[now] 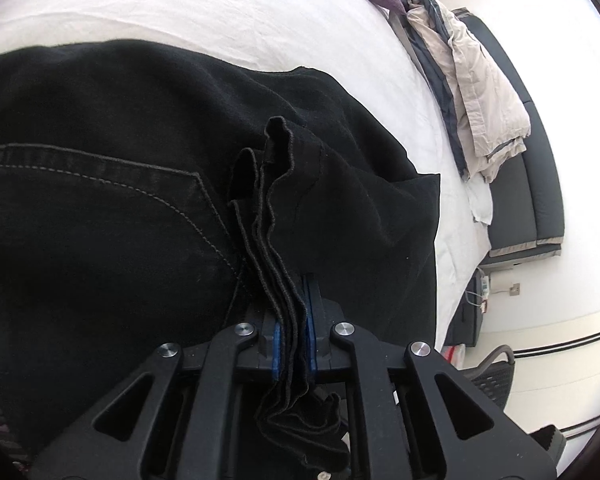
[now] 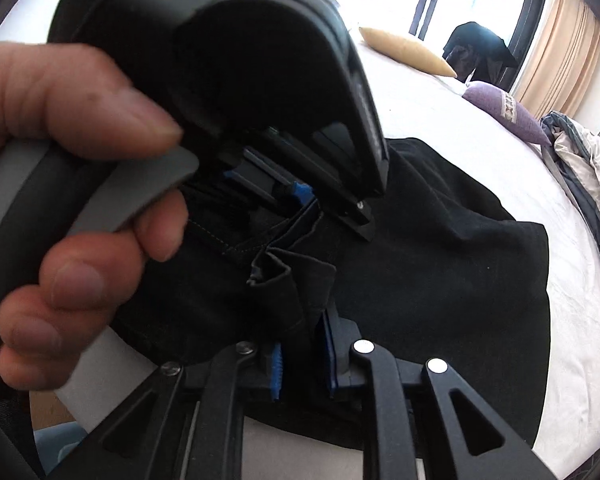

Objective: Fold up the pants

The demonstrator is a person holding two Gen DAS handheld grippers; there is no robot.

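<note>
Black pants (image 1: pixel 100 208) are lying spread over the white bed (image 1: pixel 220 16), reaching toward the bed's right edge in the left wrist view, pocket stitching facing up. You are bunching several hem layers into a stacked fold near the middle of the fabric.

Your left tongs (image 1: pixel 292 344) are sitting pressed together, pinching that stack of black edges; the blue pads (image 1: pixel 275 344) are showing on either side of the cloth, and the layers are running up out of the grip and fanning open above it.

Your right tongs (image 2: pixel 302 364) are standing a little spread, with black fabric lying between the blue pads (image 2: pixel 276 368); the left pad is standing apart from the cloth, so they are not clamping it.

In the right wrist view your left hand (image 2: pixel 60 184) is wrapping around the grey handle of the left tool (image 2: pixel 220 80), whose tips are meeting the same folded bunch just above the right tongs. The two tools are working close together.

Outward: a purple pillow (image 2: pixel 504 108) and a tan pillow (image 2: pixel 408 52) are lying near the bed's far edge. A beige and blue quilt (image 1: pixel 480 92) is hanging at the bed's right edge, over a dark sofa (image 1: pixel 540 184). Peach curtains (image 2: pixel 560 56) are framing a bright window beyond the bed.
</note>
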